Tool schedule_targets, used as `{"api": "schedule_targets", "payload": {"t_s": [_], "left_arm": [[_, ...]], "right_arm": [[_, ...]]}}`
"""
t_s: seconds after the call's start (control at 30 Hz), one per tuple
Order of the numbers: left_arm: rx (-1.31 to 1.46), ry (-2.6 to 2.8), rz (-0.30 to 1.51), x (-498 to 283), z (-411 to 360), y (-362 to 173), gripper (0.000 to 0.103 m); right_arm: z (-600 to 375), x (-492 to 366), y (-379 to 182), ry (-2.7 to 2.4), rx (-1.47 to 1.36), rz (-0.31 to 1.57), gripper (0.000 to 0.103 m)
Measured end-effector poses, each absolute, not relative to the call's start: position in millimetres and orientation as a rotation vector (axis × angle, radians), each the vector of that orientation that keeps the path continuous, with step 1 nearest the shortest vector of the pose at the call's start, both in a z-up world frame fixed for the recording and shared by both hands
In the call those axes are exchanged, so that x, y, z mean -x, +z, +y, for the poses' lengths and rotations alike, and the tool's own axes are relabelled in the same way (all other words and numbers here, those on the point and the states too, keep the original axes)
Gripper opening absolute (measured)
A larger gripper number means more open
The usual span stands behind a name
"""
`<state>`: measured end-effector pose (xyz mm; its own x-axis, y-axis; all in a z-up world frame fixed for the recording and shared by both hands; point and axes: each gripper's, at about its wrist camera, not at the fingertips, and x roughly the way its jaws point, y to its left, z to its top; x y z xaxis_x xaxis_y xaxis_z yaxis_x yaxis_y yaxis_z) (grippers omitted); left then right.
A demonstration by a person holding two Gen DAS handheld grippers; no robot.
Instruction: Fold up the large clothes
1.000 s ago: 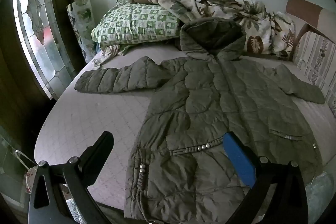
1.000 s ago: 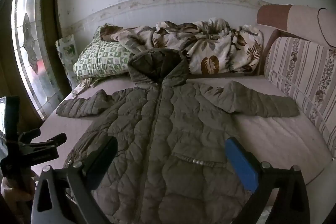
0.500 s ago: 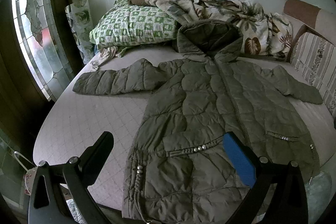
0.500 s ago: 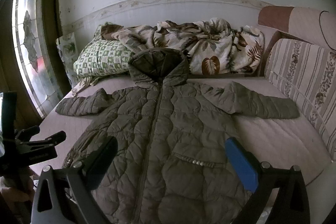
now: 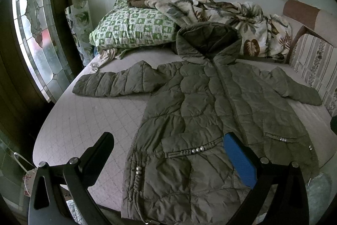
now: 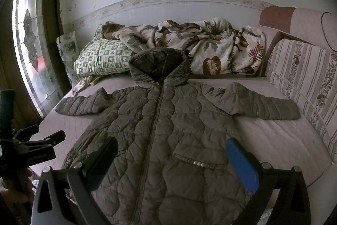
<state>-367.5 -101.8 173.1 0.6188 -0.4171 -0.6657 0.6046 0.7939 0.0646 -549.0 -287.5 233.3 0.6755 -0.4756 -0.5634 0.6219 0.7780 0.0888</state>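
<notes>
An olive quilted hooded coat lies flat and face up on the bed, zipped, sleeves spread to both sides, hood toward the wall. My left gripper hovers open above the coat's lower left hem, nothing between its fingers. My right gripper hangs open over the coat's lower front, also holding nothing. In the right wrist view the left gripper's body shows at the left edge, off the bed's near corner.
A green checked pillow and a crumpled leaf-print blanket lie behind the hood. A striped cushion lines the bed's right side. A stained-glass window stands left. The pale mattress shows left of the coat.
Both grippers have drifted slightly; the left view has shifted a little, so the coat sits somewhat more central. The coat itself has not moved.
</notes>
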Motion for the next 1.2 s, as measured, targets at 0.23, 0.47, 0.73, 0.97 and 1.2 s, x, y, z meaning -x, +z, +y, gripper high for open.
{"api": "schedule_targets", "payload": {"t_s": [0.23, 0.47, 0.73, 0.97, 1.2], "left_arm": [[-0.292, -0.596, 0.684, 368.9, -99.4, 174.1, 0.103], [-0.287, -0.589, 0.682, 372.5, -93.7, 174.3, 0.103], [-0.289, -0.590, 0.683, 372.4, -93.8, 174.8, 0.103], [-0.311, -0.591, 0.671, 383.7, -85.0, 168.4, 0.103], [-0.353, -0.606, 0.669, 394.8, -79.4, 158.5, 0.103]], "right_arm": [[-285.3, 547.4, 226.3, -0.629, -0.298, 0.558, 0.103], [-285.6, 553.7, 236.1, -0.623, -0.346, 0.575, 0.103], [-281.8, 557.3, 234.8, -0.636, -0.305, 0.589, 0.103], [-277.0, 568.7, 228.5, -0.646, -0.286, 0.588, 0.103], [-276.5, 590.5, 219.3, -0.659, -0.338, 0.602, 0.103]]}}
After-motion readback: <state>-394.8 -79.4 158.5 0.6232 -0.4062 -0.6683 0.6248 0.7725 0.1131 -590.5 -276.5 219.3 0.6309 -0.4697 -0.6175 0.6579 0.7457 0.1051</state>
